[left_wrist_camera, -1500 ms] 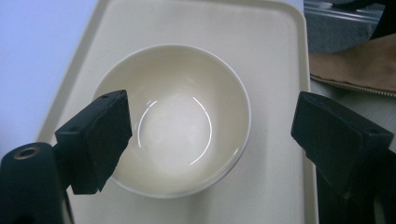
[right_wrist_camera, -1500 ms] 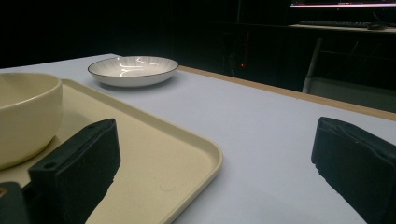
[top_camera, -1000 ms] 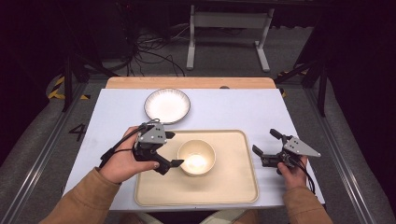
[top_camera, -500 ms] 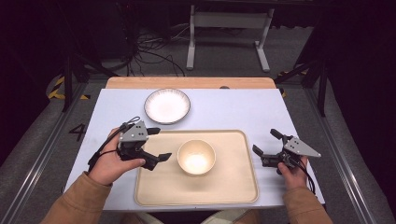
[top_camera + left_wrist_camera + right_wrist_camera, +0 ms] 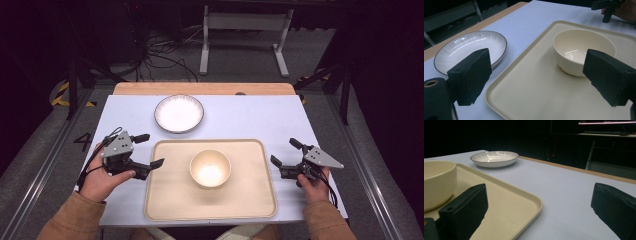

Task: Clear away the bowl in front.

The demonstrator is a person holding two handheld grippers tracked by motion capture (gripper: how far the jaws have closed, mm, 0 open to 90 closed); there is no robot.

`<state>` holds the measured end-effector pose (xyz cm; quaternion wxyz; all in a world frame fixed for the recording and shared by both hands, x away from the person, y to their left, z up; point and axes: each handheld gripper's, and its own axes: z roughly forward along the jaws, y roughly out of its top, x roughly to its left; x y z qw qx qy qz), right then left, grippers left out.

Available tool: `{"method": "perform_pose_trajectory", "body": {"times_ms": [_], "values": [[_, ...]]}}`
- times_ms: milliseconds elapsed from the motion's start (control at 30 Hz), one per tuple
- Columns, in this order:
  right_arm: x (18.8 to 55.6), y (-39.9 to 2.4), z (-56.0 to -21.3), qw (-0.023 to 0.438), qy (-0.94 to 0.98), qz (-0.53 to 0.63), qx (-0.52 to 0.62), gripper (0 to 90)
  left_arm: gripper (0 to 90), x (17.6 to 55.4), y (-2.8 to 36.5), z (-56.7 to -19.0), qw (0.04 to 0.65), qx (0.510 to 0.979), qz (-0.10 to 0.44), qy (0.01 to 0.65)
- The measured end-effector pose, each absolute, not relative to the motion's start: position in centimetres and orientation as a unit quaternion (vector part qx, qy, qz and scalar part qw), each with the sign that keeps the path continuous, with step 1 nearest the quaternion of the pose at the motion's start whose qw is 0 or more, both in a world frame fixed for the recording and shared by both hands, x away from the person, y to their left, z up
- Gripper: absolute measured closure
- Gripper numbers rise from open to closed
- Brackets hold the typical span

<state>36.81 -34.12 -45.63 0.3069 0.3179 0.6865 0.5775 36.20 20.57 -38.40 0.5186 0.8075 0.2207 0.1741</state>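
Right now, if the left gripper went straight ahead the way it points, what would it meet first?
Probably the cream bowl. The left gripper, jaws open, points across the tray toward it; the plate lies off to one side. Depth is uncertain.

Past the tabletop's (image 5: 250, 120) twelve o'clock edge: grey floor (image 5: 240, 60), tangled black cables (image 5: 160, 55), a white metal stand (image 5: 245, 35).

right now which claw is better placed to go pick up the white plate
Left. The left claw sits open at the tray's left edge, just in front of the plate. The right claw is across the tray, with the bowl in between.
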Motion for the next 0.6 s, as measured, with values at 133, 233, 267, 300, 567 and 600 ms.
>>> {"method": "perform_pose_trajectory", "body": {"times_ms": [133,233,267,300,567,600], "values": [[36.8,-34.1,-45.6,0.307,0.687,0.578,0.318,1.3,9.2,36.1,21.9,-39.3,0.529,0.796,0.177,0.237],[36.8,-34.1,-45.6,0.307,0.686,0.578,0.318,1.3,9.2,36.2,22.8,-40.1,0.534,0.787,0.179,0.252],[36.8,-34.1,-45.6,0.307,0.686,0.578,0.318,1.3,9.2,36.3,23.0,-40.3,0.535,0.785,0.18,0.255],[36.8,-34.1,-45.6,0.307,0.686,0.578,0.318,1.3,9.2,36.3,23.2,-40.4,0.536,0.783,0.18,0.259],[36.8,-34.2,-45.6,0.306,0.685,0.58,0.318,1.3,8.7,36.5,25.1,-42.4,0.551,0.759,0.195,0.287],[36.8,-34.2,-45.6,0.307,0.685,0.579,0.318,1.3,8.6,36.5,25.2,-42.6,0.552,0.757,0.195,0.29]]}}
